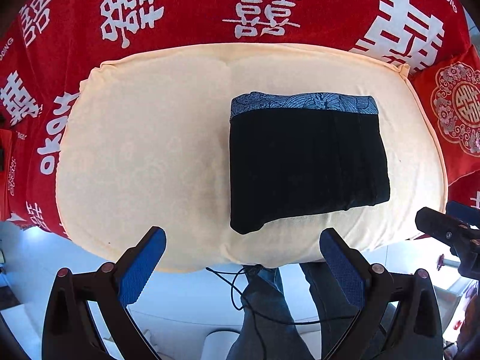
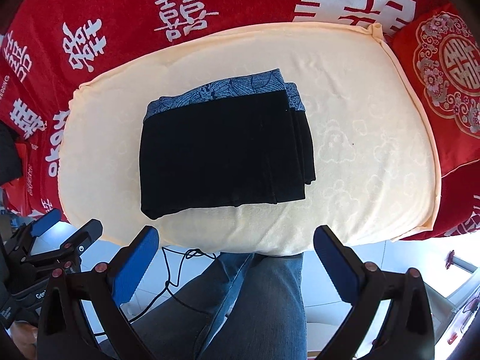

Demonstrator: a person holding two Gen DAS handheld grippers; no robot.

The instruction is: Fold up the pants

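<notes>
Folded black pants (image 1: 306,162) on cream cushion (image 1: 144,156), red printed blanket (image 1: 192,9) beneath, pale tiled floor (image 1: 186,297), left gripper (image 1: 243,240) and right gripper (image 2: 237,237) both spread wide, empty.

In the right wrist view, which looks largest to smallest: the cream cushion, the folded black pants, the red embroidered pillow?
1. cream cushion
2. folded black pants
3. red embroidered pillow, though the frame edge cuts it off, so its full size is unsure.

"WEDDING", "囍" on red blanket (image 1: 195,6)
</notes>
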